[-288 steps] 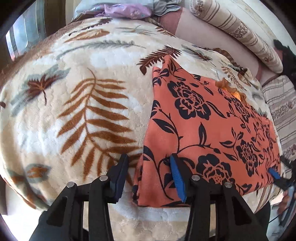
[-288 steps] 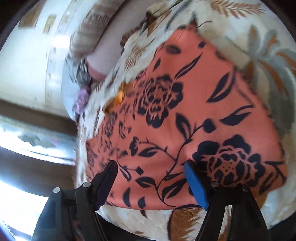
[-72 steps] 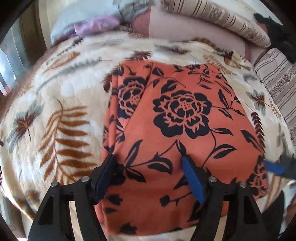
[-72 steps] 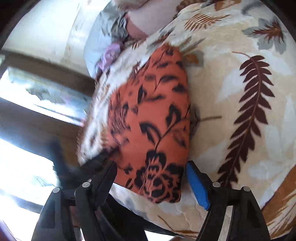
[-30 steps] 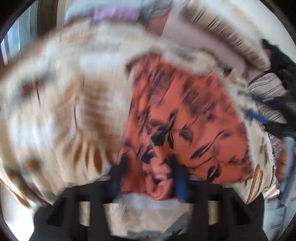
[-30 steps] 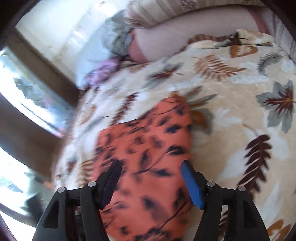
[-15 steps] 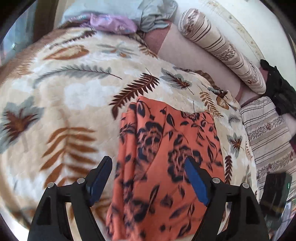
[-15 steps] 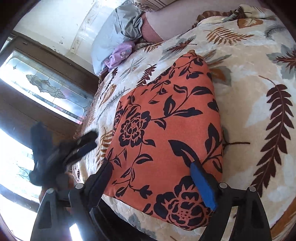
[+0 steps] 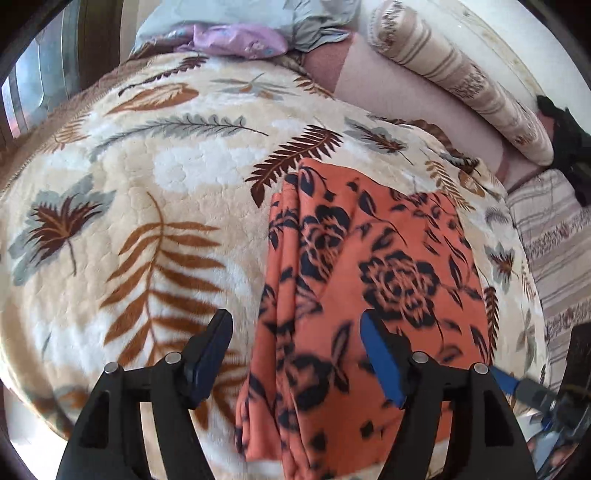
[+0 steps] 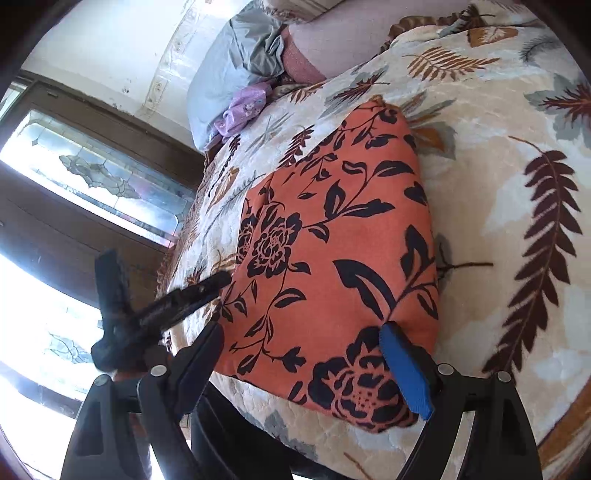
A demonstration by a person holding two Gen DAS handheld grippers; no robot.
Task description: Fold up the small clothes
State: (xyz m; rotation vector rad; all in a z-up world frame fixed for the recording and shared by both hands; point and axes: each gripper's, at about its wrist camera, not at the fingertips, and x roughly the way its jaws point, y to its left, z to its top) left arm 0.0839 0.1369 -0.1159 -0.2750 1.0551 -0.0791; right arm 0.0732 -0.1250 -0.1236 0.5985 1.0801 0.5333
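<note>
An orange garment with black flowers (image 9: 373,288) lies folded on the leaf-patterned blanket (image 9: 147,206), its stacked fold edges along the left side. My left gripper (image 9: 295,343) is open and empty, hovering over the garment's near left edge. In the right wrist view the same garment (image 10: 332,258) lies flat, and my right gripper (image 10: 306,354) is open and empty over its near edge. The left gripper (image 10: 162,310) also shows there at the garment's left side.
A blue-grey pillow (image 9: 236,14) and a purple cloth (image 9: 236,37) lie at the head of the bed. A striped bolster (image 9: 461,77) and a striped sheet (image 9: 554,258) lie at the right. A window with patterned glass (image 10: 99,177) is beside the bed.
The garment went from a wider spread to a narrower folded stack. Both grippers let go and now hover open over its near edge; the left gripper has moved lower and closer to it.
</note>
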